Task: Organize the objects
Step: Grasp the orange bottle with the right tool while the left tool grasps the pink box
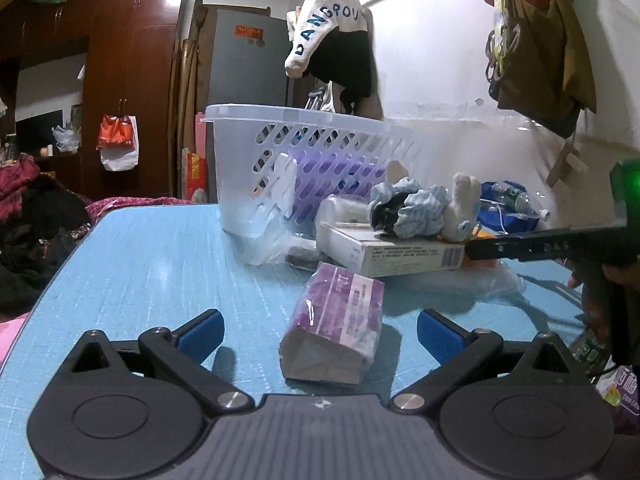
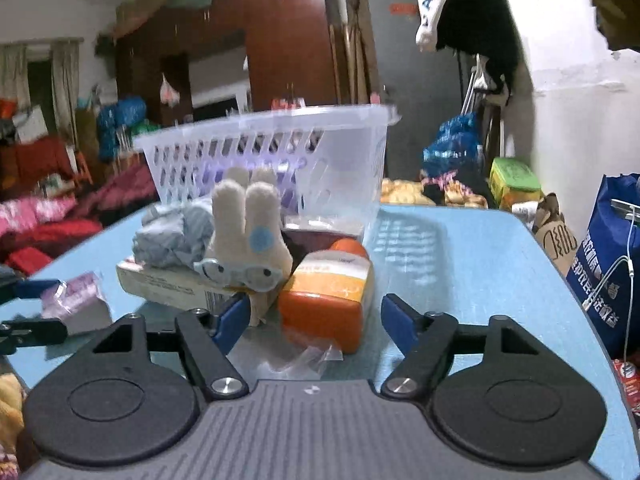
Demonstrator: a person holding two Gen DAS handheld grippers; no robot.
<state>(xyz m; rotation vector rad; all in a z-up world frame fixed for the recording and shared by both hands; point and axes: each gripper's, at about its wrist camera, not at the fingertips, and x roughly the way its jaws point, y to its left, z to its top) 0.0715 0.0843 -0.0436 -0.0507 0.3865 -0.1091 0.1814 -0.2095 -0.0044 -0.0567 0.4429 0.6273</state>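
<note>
L claw (image 1: pixel 319 330) gaping wide, gripping nothing | purple pkt (image 1: pixel 338 320) lying on blue table (image 1: pixel 160 264) right btwn its pads | R claw (image 2: pixel 313 320) also spread wide, orange box (image 2: pixel 330 296) sitting btwn its tips, bunny toy (image 2: pixel 248 248) touching its left pad | basket (image 2: pixel 280 148) standing further ahead
</note>
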